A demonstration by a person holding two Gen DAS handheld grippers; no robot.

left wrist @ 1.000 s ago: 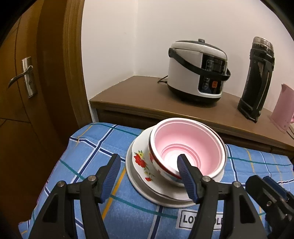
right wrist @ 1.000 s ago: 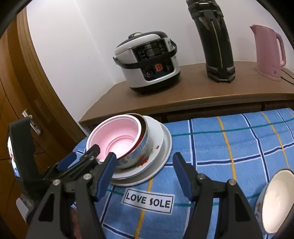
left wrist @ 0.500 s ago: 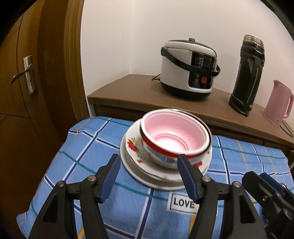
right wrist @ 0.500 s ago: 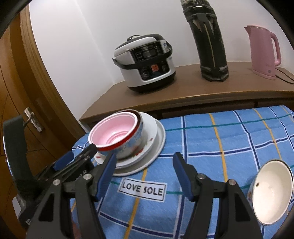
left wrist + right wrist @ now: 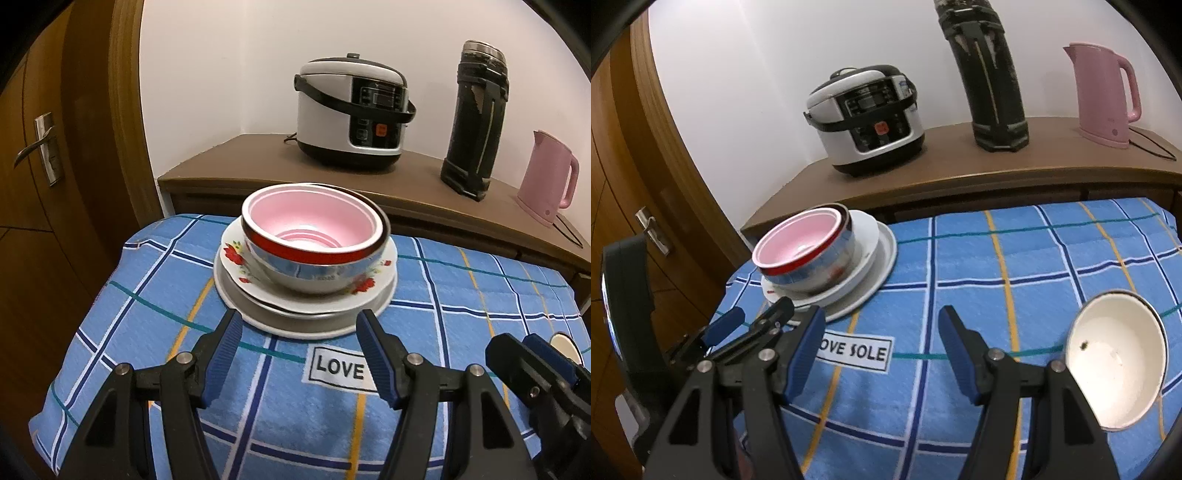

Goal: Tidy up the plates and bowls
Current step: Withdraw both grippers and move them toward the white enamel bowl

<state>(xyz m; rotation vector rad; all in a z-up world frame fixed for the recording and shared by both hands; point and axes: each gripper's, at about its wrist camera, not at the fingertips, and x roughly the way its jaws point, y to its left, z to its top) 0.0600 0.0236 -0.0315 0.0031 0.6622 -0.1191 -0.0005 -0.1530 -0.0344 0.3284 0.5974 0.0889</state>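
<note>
A pink-lined bowl (image 5: 310,225) nests in a red-rimmed steel bowl (image 5: 306,269), on a floral plate (image 5: 236,258) over a larger white plate (image 5: 295,321), at the far left of the blue checked cloth. The stack also shows in the right wrist view (image 5: 798,247). My left gripper (image 5: 297,354) is open and empty, just in front of the stack. My right gripper (image 5: 881,350) is open and empty over the cloth. A white bowl (image 5: 1115,358) lies tilted on the cloth to its right.
A wooden counter (image 5: 258,162) behind holds a rice cooker (image 5: 351,110), a black flask (image 5: 476,118) and a pink kettle (image 5: 546,177). A wooden door (image 5: 44,147) stands at the left. The cloth carries a "LOVE SOLE" label (image 5: 857,350).
Both grippers have pulled back from the stack; it looks farther and lower. The white bowl has come more fully into the right wrist view. Both grippers stayed open.
</note>
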